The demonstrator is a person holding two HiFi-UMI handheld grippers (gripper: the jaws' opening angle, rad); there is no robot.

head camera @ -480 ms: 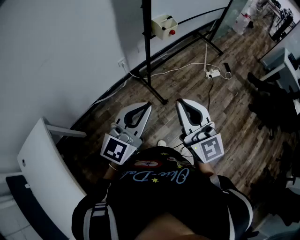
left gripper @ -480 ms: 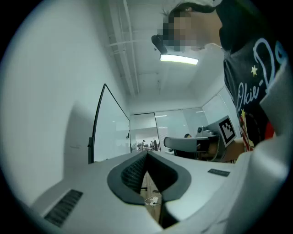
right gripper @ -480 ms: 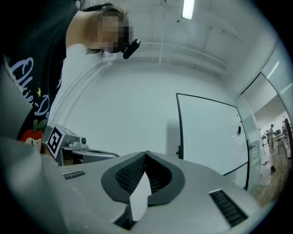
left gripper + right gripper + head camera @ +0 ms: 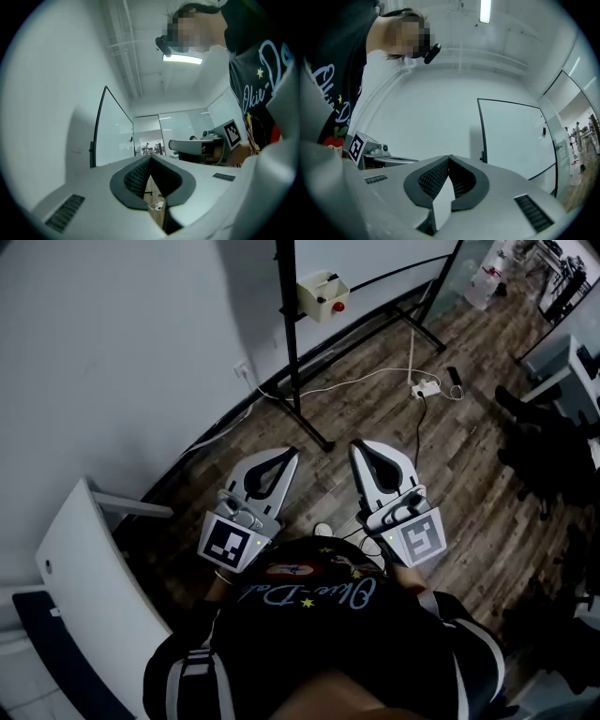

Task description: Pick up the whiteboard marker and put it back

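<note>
Left hand-held gripper (image 4: 292, 452): clenched, pad tips touching, nothing between them; its own view (image 4: 150, 157) shows only wooden floor (image 4: 375, 399) through the gap behind the tips.
Right hand-held gripper (image 4: 357, 444): clenched and empty; its own view (image 4: 449, 158) shows the tips together against a pale wall.
Position of both: held close in front of the person's torso, side by side, apart from each other.
Whiteboard marker, location: not visible in any view. A cream box (image 4: 322, 292) with a red spot hangs on the black stand (image 4: 286, 343); whether it holds the marker cannot be told.
Whiteboard marker, pointing and long axis: cannot be determined, since the marker is out of sight.
Whiteboard (image 4: 513, 138): upright in a black frame, ahead of the grippers.
Task stage (judgement): not under way; marker not yet located or approached.
Risk 1: approach with jaws clenched; the tips would push the marker away instead of straddling it.
Risk 2: a grip along the long axis instead of across it; a slim round barrel would likely slip or roll.
Risk 3: white cable (image 4: 356, 379) and stand feet on the floor; a trip or snag hazard when stepping forward.
</note>
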